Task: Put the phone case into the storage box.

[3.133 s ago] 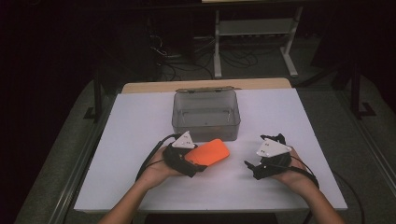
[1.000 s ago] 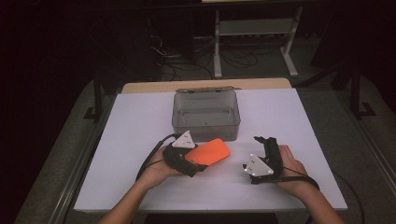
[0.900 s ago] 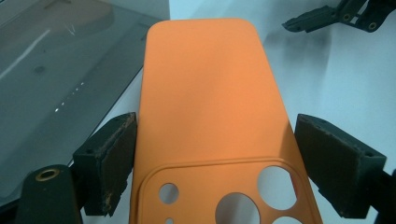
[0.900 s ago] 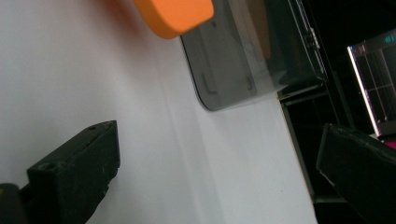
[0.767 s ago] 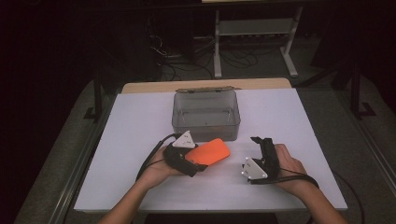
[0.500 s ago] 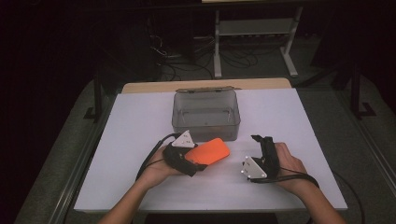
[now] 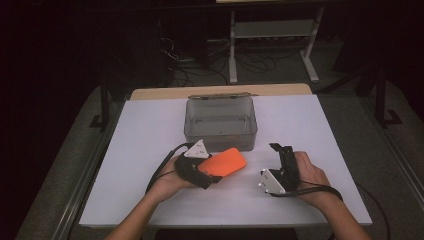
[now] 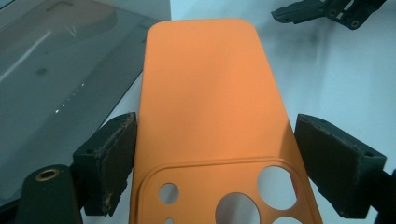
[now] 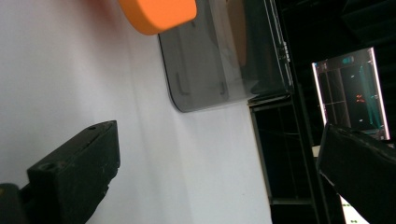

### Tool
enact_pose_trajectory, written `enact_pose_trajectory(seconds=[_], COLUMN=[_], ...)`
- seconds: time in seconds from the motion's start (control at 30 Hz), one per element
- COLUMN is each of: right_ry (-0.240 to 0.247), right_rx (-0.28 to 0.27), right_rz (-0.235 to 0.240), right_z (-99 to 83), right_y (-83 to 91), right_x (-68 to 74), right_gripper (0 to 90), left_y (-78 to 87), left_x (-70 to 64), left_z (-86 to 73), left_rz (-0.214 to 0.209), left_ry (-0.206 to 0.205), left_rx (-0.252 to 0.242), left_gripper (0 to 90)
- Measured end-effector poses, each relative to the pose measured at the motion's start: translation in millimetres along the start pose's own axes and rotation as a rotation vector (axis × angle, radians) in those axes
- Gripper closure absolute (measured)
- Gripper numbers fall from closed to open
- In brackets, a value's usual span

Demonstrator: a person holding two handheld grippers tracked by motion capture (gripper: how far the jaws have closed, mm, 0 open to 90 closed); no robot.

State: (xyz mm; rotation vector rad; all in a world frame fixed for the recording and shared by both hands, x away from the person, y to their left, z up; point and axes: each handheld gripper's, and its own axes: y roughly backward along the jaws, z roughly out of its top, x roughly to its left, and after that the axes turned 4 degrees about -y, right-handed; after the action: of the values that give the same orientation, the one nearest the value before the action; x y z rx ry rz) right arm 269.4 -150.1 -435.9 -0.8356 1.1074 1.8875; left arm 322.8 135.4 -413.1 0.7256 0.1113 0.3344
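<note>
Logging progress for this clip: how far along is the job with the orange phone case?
Early. The left claw has its jaws either side of the orange phone case, which lies on the table in front of the clear box. The right claw is open and empty. Nothing sits in the box yet, so any placing is left.

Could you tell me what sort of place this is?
Probably a lab or recording workspace: a white table under a spotlight, dark surroundings, floor cables and a metal stand behind it.

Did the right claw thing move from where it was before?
Yes. The right gripper turned on its side and slid left, nearer the orange phone case, judged against the grey box.
</note>
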Motion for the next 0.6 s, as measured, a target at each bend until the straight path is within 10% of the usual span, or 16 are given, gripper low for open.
enact_pose_trajectory(seconds=[0.6], right_ry=[0.090], right_rx=[-0.024], right_rz=[-0.075], right_z=[3.6], right_y=[0.8], right_x=[5.6], right_gripper=[0.0], left_y=[0.5], left_x=[-0.1], left_z=[1.0], left_rz=[0.002], left_ry=[-0.002], left_rx=[-0.004], left_gripper=[15.5])
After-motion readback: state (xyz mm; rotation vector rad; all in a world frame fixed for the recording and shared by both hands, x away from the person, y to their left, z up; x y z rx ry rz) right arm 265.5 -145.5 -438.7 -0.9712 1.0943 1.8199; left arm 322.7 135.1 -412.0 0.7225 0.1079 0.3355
